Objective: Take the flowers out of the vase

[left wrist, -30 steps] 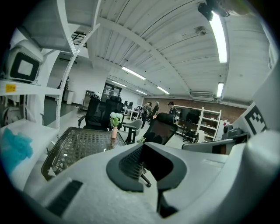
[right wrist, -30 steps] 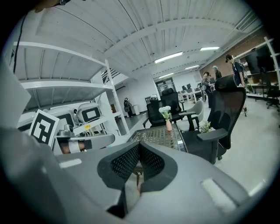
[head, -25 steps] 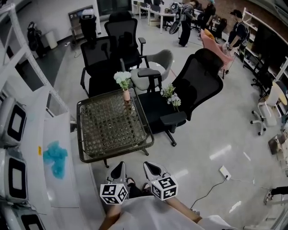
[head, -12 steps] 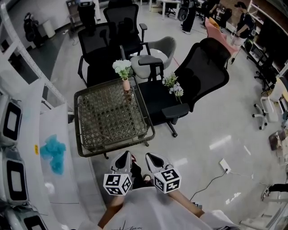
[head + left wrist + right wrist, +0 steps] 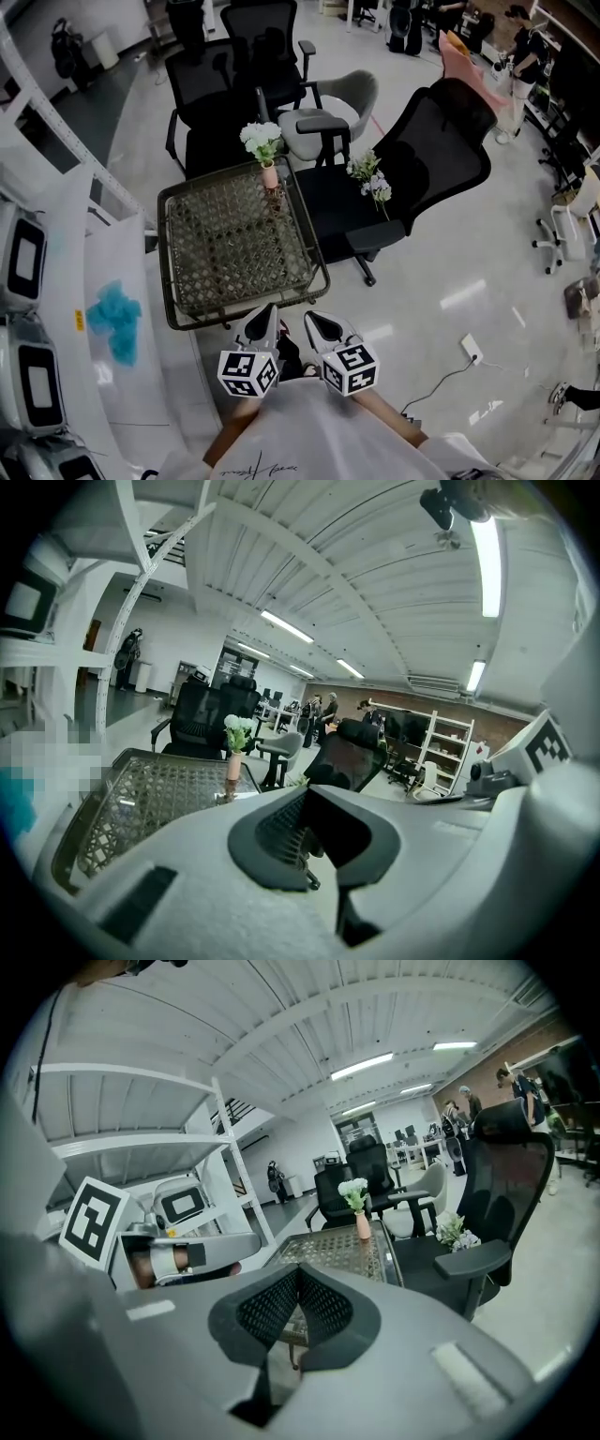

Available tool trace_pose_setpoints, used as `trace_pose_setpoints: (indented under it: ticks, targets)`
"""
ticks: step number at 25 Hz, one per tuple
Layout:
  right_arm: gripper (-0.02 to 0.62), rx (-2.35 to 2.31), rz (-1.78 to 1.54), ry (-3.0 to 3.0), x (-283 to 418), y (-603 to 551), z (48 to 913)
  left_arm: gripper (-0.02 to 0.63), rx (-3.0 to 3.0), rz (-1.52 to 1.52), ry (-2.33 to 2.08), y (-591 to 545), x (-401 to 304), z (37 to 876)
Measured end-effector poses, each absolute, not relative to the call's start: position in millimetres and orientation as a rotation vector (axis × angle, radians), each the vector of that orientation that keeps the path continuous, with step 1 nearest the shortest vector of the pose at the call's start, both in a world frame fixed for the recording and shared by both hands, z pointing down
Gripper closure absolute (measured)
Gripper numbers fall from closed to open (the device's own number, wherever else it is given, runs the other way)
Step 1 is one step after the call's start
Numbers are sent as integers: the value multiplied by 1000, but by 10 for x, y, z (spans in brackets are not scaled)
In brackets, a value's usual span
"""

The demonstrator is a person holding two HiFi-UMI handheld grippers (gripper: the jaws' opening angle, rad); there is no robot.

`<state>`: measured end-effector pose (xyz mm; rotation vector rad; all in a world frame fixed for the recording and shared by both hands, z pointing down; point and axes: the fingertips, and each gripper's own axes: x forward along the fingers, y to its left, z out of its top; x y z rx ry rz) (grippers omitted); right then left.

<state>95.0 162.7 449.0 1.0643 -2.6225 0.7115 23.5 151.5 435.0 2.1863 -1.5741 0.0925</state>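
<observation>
Both grippers have come forward since a second ago and now sit just short of the near edge of the low table [image 5: 180, 298], which was farther ahead of them before. Seen from my head camera, my left gripper [image 5: 265, 314] and my right gripper [image 5: 315, 322] are side by side at the bottom of the view, pointing toward the table. Each gripper's own view shows its two jaws pressed together with nothing between them.

A small pink vase [image 5: 270, 175] stands upright at the far edge of the table, well apart from both grippers. A bunch of white flowers [image 5: 260, 139] with green leaves is in the vase. The tabletop has a woven lattice pattern inside a dark frame.

To the right of the table is a black office chair [image 5: 441, 150], and a second bunch of pale flowers [image 5: 372, 180] lies on its seat. At far left, a crumpled blue cloth [image 5: 114, 317] rests on a white shelf.
</observation>
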Motion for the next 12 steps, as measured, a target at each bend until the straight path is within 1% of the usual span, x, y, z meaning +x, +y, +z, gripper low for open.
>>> trace_pose_setpoints:
  ticks: [12]
  targets:
    - [572,1182,700,-2591,574,870,4382,605,2200,95,-1506,838,-203,4279]
